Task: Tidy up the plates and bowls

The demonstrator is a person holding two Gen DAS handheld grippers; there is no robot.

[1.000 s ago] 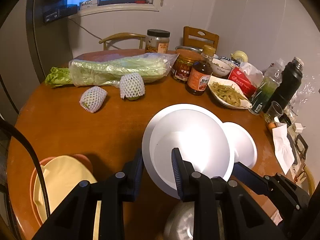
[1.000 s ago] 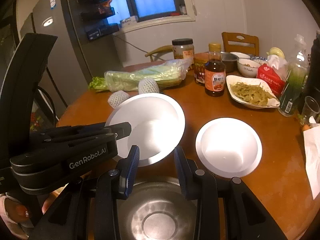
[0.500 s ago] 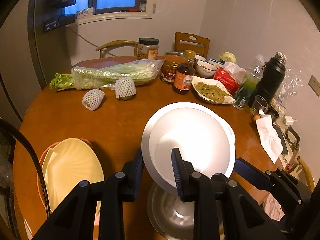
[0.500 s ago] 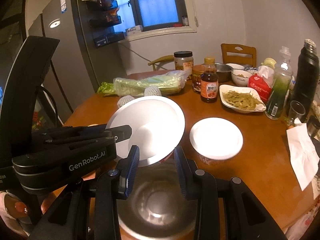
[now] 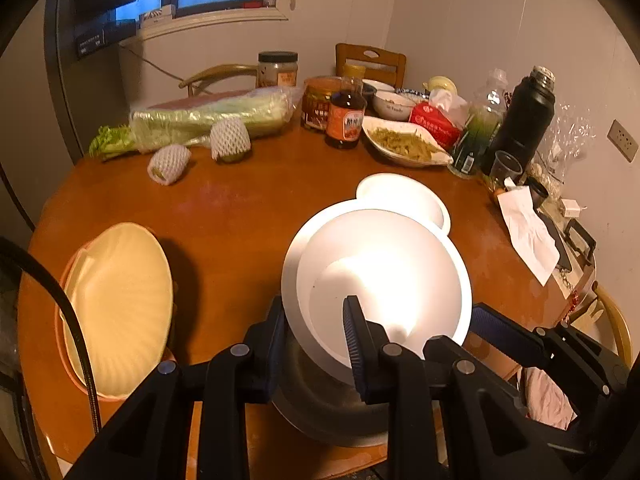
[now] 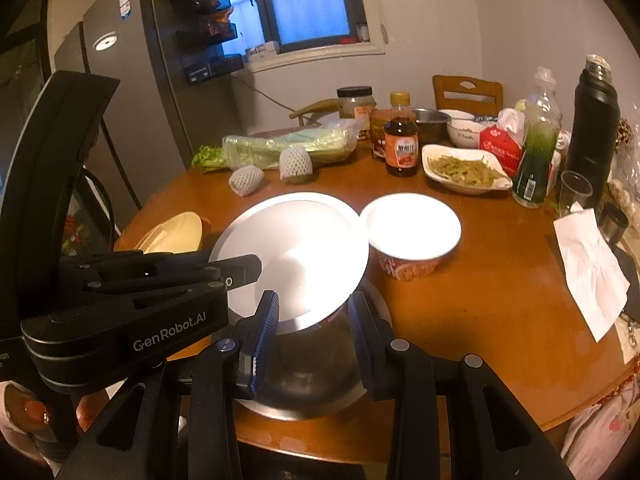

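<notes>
My left gripper [image 5: 314,326] is shut on the near rim of a stack of two white bowls [image 5: 384,276], held tilted above a steel bowl [image 5: 320,404] at the table's near edge. The stack also shows in the right wrist view [image 6: 296,252]. My right gripper [image 6: 312,320] is open, its fingers either side of the steel bowl [image 6: 308,376]. A smaller white bowl with a red patterned outside [image 6: 412,232] stands on the table just right of the stack. A cream plate [image 5: 120,304] lies in an orange dish at the left.
The back of the round wooden table [image 5: 240,208] holds wrapped cabbage [image 5: 208,120], two netted fruits, jars, a sauce bottle [image 5: 346,116], a dish of greens [image 5: 404,146], a black flask [image 5: 520,120], a glass and a paper napkin [image 5: 528,232].
Both grippers have drawn back and up from the table. The white bowl stack has risen with the left gripper and now hangs over the steel bowl; the small bowl's red side now shows.
</notes>
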